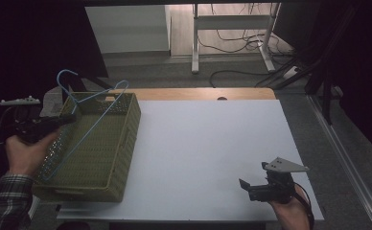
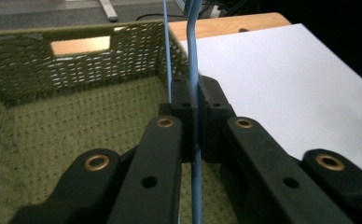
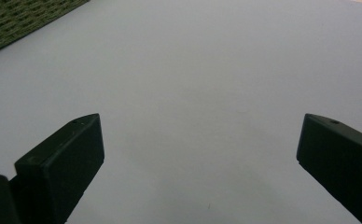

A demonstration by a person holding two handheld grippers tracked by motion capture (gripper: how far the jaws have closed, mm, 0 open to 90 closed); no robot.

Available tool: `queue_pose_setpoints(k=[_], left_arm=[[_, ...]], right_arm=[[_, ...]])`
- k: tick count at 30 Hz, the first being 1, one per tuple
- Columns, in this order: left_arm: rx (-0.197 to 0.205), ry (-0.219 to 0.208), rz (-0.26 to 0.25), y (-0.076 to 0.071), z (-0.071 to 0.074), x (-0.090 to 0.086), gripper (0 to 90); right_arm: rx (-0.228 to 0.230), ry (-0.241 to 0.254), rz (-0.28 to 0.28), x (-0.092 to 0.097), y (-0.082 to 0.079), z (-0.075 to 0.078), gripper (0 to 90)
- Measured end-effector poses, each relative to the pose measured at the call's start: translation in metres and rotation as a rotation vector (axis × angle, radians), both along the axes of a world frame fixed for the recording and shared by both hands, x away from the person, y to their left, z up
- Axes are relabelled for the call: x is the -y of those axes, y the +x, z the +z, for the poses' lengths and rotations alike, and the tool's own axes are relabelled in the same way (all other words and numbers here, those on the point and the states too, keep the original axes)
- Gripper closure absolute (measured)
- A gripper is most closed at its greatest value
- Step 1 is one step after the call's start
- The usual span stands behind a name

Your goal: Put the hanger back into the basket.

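Note:
A light blue wire hanger (image 1: 89, 115) leans tilted over the olive woven basket (image 1: 122, 158) at the table's left, its hook up at the far left. My left gripper (image 1: 68, 120) is shut on the hanger's wire at the basket's left rim. In the left gripper view the blue wire (image 2: 194, 60) runs up between the closed pads of my left gripper (image 2: 196, 91), above the basket floor (image 2: 76, 130). My right gripper (image 1: 248, 187) hovers open at the table's near right corner. Bare white table lies between the parted tips of my right gripper (image 3: 200, 140).
The white table top (image 1: 208, 148) stretches right of the basket, with a wooden strip (image 1: 198, 93) along its far edge. A basket corner (image 3: 20, 18) shows in the right gripper view. Beyond the table are a desk frame (image 1: 232, 33) and floor cables (image 1: 232, 72).

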State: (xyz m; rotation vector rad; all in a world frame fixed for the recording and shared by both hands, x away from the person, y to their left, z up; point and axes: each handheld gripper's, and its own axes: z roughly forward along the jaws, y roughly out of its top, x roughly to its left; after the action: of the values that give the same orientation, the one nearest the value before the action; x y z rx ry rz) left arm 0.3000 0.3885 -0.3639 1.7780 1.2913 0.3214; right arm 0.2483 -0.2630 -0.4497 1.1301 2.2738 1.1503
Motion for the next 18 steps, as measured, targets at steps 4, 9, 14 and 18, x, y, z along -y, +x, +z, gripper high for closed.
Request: queue_pose_setpoints(k=[4,9,14,18], left_arm=[[-0.011,0.012,0.003,0.001,-0.013,-0.005,87.2],[-0.028,0.010,0.008,0.003,-0.027,-0.010,87.2],[-0.051,0.010,0.010,0.009,-0.043,-0.012,87.1],[-0.090,0.007,0.013,0.014,-0.060,-0.013,87.1]], right_arm=[[-0.007,-0.005,-0.001,0.000,0.001,-0.002,0.1],[-0.009,-0.013,0.004,-0.001,0.001,-0.003,0.1],[-0.017,-0.018,0.004,-0.001,0.002,-0.004,0.1],[-0.017,-0.020,0.005,-0.001,0.002,-0.005,0.1]])
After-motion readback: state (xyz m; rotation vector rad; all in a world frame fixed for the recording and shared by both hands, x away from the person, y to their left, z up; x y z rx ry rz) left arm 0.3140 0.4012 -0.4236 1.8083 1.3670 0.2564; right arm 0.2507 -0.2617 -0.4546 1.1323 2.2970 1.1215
